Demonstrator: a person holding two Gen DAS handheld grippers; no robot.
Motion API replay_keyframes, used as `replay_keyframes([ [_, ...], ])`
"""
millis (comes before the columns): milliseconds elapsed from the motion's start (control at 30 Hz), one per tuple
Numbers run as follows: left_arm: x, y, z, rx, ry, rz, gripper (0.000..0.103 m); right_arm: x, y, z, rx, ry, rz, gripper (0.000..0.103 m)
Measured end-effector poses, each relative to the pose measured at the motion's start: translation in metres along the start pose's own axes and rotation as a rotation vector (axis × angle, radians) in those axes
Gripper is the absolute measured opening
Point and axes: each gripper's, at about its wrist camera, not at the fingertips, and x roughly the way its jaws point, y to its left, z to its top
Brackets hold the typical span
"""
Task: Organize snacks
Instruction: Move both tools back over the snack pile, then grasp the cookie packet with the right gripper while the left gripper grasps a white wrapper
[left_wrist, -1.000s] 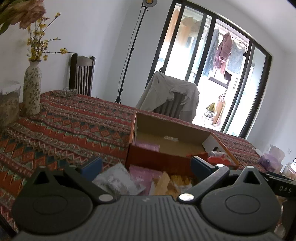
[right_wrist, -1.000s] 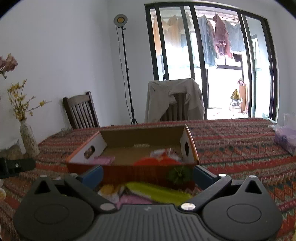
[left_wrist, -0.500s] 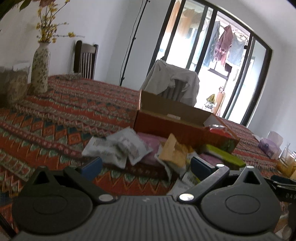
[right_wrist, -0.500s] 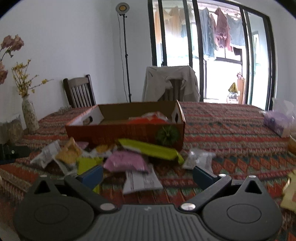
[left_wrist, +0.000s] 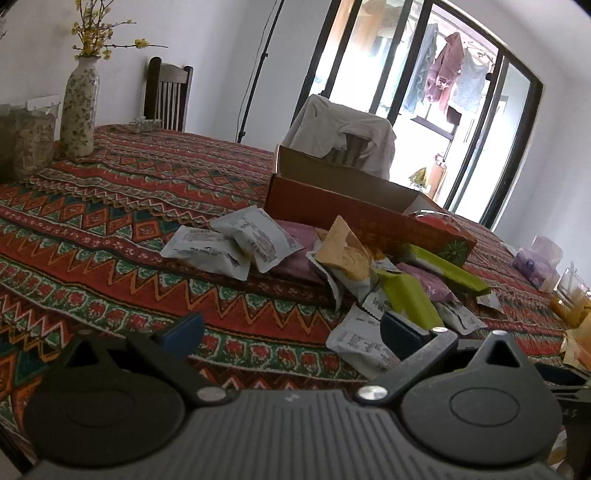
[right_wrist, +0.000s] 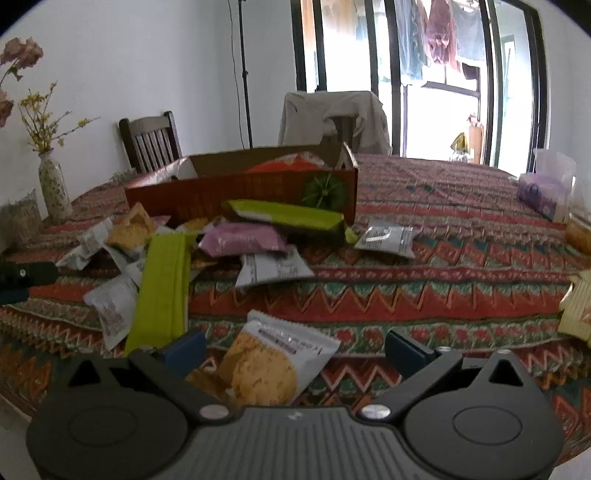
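Note:
An orange cardboard box (left_wrist: 354, 212) (right_wrist: 258, 186) stands on the patterned tablecloth with a red packet inside. In front of it lies a heap of snack packets: white ones (left_wrist: 255, 238), a cookie packet (left_wrist: 347, 254), green bars (left_wrist: 408, 299) (right_wrist: 162, 284) and a pink packet (right_wrist: 243, 240). A cookie packet (right_wrist: 273, 358) lies between the fingers of my right gripper (right_wrist: 293, 347), which is open and low over the near table edge. My left gripper (left_wrist: 291, 328) is open and holds nothing, short of the heap.
A flower vase (left_wrist: 79, 107) and a jar (left_wrist: 24, 142) stand at the left. Chairs (right_wrist: 151, 142) are at the far side, one draped with cloth (left_wrist: 340, 133). A purple tissue pack (right_wrist: 546, 188) and yellow packets (right_wrist: 578, 306) lie at the right.
Both grippers have pulled back from the box toward the near table edge. The heap of packets, hidden below the fingers before, has come into full view.

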Motion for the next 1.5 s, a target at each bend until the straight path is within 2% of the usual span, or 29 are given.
replay_keyframes([
  [67, 0.001, 0.001, 0.0, -0.003, 0.004, 0.001, 0.103, 0.002, 0.001, -0.001, 0.004, 0.008, -0.006, 0.1],
  [133, 0.001, 0.002, -0.001, -0.006, 0.006, 0.002, 0.103, 0.003, 0.001, -0.003, 0.012, 0.011, -0.009, 0.082],
  [267, 0.003, 0.001, -0.002, -0.009, 0.009, 0.003, 0.103, 0.003, -0.003, -0.006, 0.017, -0.008, -0.035, 0.061],
  [300, 0.003, 0.001, -0.002, -0.009, 0.011, 0.003, 0.103, 0.002, -0.004, -0.006, 0.02, -0.016, -0.041, 0.052],
  [367, 0.004, 0.0, -0.002, -0.01, 0.017, 0.001, 0.103, 0.002, -0.007, -0.006, 0.026, -0.026, -0.039, 0.045],
  [400, 0.005, -0.001, -0.003, -0.009, 0.019, 0.003, 0.103, 0.001, -0.008, -0.007, 0.024, -0.031, -0.036, 0.039],
  [667, 0.009, -0.011, -0.003, 0.015, 0.024, 0.01, 0.103, -0.005, -0.015, -0.003, 0.029, -0.092, -0.013, 0.039],
  [1033, 0.03, -0.044, -0.005, 0.126, 0.086, 0.028, 0.103, -0.001, -0.03, 0.012, 0.047, -0.157, 0.006, 0.039],
  [1200, 0.041, -0.059, -0.01, 0.188, 0.121, 0.015, 0.103, 0.006, -0.038, 0.012, 0.064, -0.152, 0.023, 0.039],
  [1500, 0.061, -0.08, -0.015, 0.289, 0.159, 0.091, 0.103, 0.014, -0.045, 0.009, 0.077, -0.131, 0.065, 0.039],
])
